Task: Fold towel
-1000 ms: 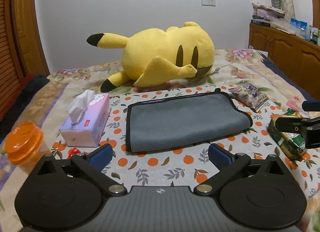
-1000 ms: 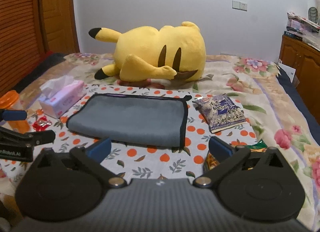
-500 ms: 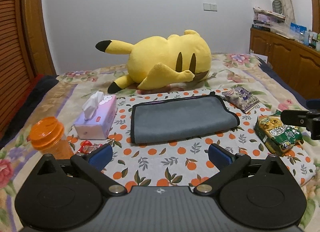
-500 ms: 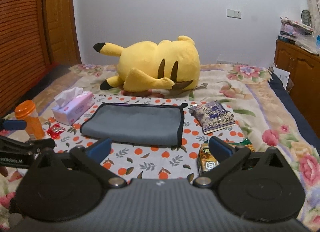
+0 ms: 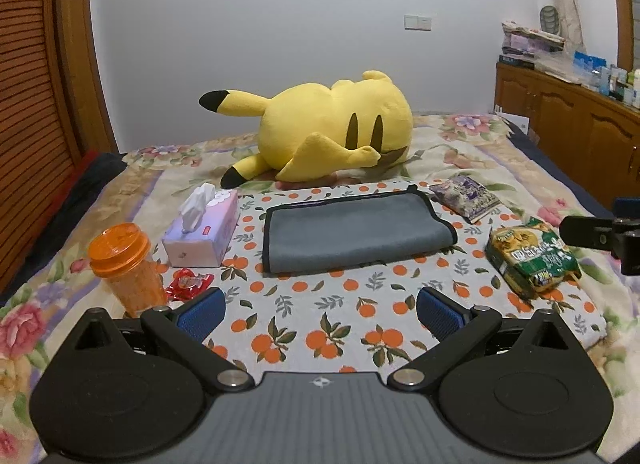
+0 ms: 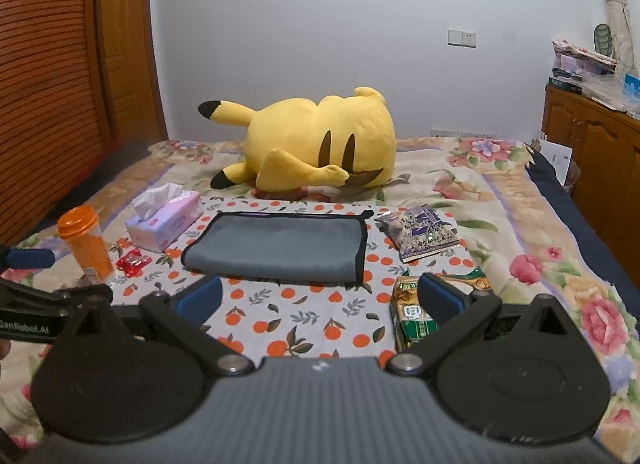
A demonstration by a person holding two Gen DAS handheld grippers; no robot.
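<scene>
The left claw (image 5: 320, 314) hangs low over the front of the bed (image 5: 460, 155), pointing straight ahead; its two blue pads (image 5: 202, 312) stand wide apart and hold nothing; the right claw (image 6: 320, 300) hangs the same way, a bit to the right, with its pads (image 6: 440, 298) spread wide and empty too; each claw peeks in at the side of the other's view.

One gray towel (image 5: 352, 234) with a black edge lies folded flat in the middle of the orange-dotted cloth (image 5: 320, 328) on the bed, well ahead of both claws, touching neither.

There is one big yellow plush toy (image 5: 332, 135) lying on its side behind the towel; one pink tissue box (image 5: 202, 236) sits just left of the towel; one orange bottle (image 5: 124, 264) stands further left, near the front; one small red wrapper (image 5: 188, 284) lies beside the bottle; there are two snack bags, a purple bag (image 5: 466, 195) to the right of the towel and a green bag (image 5: 532, 258) nearer the front right; in the right claw's view the green bag sits partly behind the right pad.

One wooden cabinet (image 5: 568, 127) stands along the right wall.
</scene>
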